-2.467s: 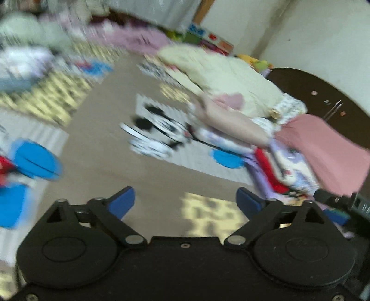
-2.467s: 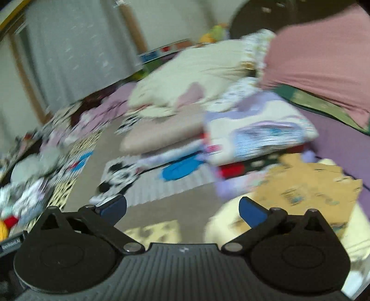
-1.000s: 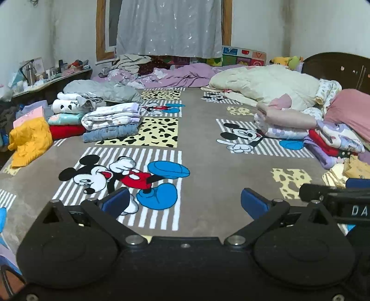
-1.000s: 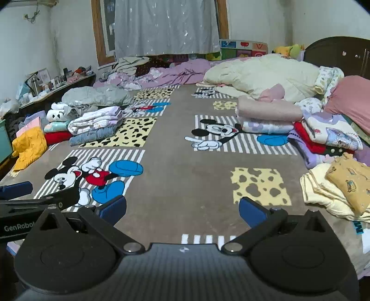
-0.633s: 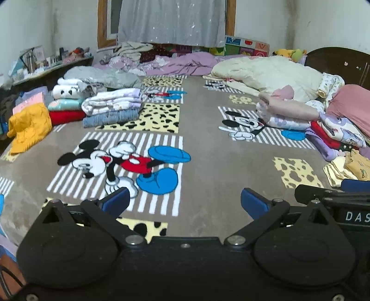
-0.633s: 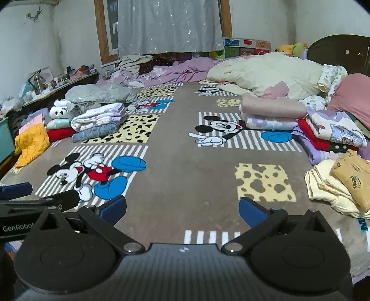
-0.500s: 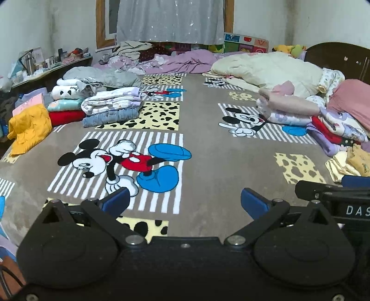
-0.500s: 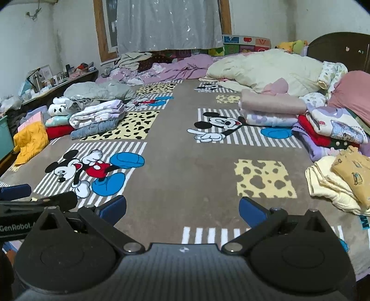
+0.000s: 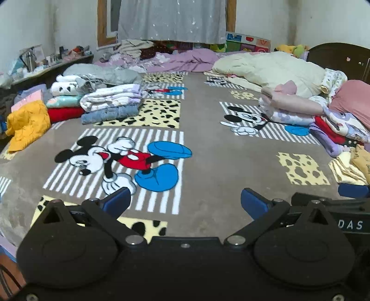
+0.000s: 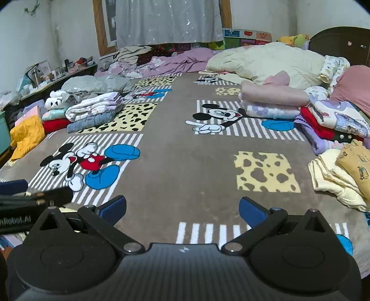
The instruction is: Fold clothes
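Observation:
My left gripper (image 9: 185,201) is open and empty, low over the near edge of a grey Mickey Mouse blanket (image 9: 208,162). My right gripper (image 10: 182,208) is open and empty too, beside it on the right. A stack of folded clothes (image 9: 111,104) lies at the left. A cream and mustard pile (image 10: 340,176) lies at the right, with a red, purple and printed pile (image 10: 328,125) behind it. A yellow garment (image 9: 25,125) hangs at the far left edge.
A cream duvet (image 9: 272,69) and pink pillow (image 9: 353,99) lie at the back right by a dark headboard (image 9: 342,58). Purple bedding (image 9: 185,62) lies under the curtained window (image 9: 171,20). A cluttered shelf (image 9: 46,64) runs along the left wall.
Both grippers swung from the right-hand piles to face straight down the bed, then held nearly still, drifting slightly back. Both stay open and empty.

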A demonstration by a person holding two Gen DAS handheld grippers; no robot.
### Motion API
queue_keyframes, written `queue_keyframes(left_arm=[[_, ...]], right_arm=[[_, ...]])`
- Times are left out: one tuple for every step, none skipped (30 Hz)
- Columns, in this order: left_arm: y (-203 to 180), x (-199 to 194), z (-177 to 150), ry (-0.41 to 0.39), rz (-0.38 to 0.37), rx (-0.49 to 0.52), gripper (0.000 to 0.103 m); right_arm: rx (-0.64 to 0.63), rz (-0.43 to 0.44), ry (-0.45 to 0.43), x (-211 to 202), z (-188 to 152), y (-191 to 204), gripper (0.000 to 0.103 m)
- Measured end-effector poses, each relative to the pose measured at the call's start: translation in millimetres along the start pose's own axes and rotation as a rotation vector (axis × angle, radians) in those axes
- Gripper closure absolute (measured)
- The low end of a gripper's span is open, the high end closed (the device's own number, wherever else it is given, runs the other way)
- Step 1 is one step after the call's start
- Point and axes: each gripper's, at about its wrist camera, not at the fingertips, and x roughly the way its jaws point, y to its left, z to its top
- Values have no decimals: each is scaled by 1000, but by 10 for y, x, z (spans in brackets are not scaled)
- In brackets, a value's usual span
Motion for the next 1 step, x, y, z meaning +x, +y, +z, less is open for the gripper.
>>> queue_keyframes(left_arm=[[6, 0, -9, -6, 5, 4, 0]], right_arm=[[-1, 2, 3, 15, -8, 10, 0]])
